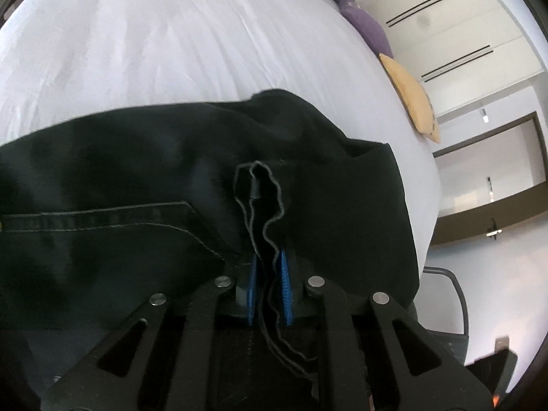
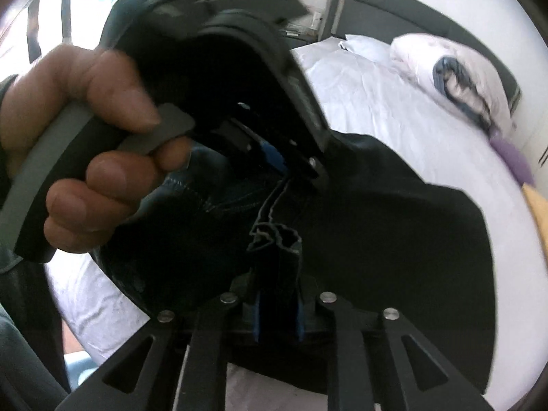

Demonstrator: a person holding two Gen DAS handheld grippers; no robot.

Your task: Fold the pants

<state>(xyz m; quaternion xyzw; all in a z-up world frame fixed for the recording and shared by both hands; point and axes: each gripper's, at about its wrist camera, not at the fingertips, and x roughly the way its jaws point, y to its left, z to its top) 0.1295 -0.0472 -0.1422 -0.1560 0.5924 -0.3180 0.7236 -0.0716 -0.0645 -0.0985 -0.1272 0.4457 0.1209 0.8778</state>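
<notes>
The pants are black with grey stitching and hang over a white bed. My left gripper is shut on a bunched edge of the pants, the cloth pinched between its blue pads. My right gripper is shut on another bunched edge of the same pants. In the right wrist view the left gripper is close in front, held by a bare hand, and its blue pads clamp the cloth just above my right fingers. The two grips are very near each other.
The white bed sheet spreads under the pants. A purple cushion and a yellow cushion lie at the bed's edge. Pillows and a dark headboard are at the far end. White wardrobe doors stand beyond.
</notes>
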